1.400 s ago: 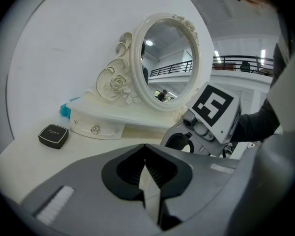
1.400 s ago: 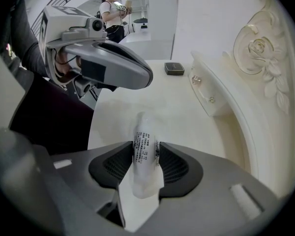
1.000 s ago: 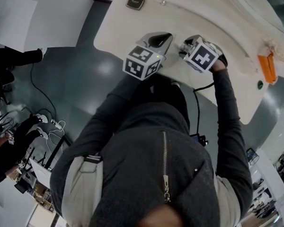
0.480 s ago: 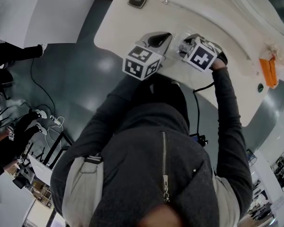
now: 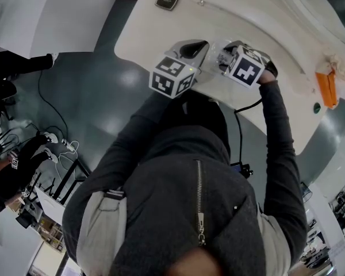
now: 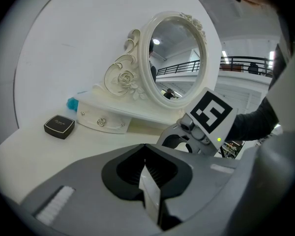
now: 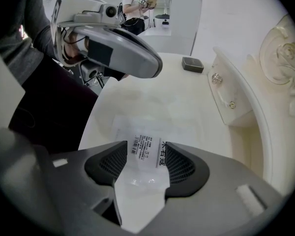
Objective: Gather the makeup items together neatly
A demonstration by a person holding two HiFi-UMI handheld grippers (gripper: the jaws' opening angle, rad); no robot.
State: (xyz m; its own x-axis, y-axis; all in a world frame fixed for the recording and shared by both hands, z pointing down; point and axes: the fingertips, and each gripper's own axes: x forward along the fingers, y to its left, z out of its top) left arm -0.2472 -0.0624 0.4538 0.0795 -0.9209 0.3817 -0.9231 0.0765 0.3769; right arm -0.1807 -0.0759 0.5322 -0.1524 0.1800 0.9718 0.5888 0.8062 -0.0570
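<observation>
A clear plastic packet (image 7: 148,155) with a printed label lies on the white vanity table (image 7: 152,90). Its near end is bunched between the pads of my right gripper (image 7: 146,145), whose jaws are opening. In the head view the right gripper (image 5: 224,59) sits at the table's front edge. Just left of it is my left gripper (image 5: 194,48), also seen in the right gripper view (image 7: 155,68). The left gripper (image 6: 145,154) is shut with nothing in it. A black compact (image 6: 59,126) lies far left on the table (image 5: 165,0), apart from both grippers (image 7: 192,64).
An ornate white oval mirror (image 6: 173,58) on a small drawer base (image 6: 103,123) stands at the back of the table. A small blue thing (image 6: 72,103) lies behind the drawer. An orange object (image 5: 325,88) lies at the far right end. A person stands in the background.
</observation>
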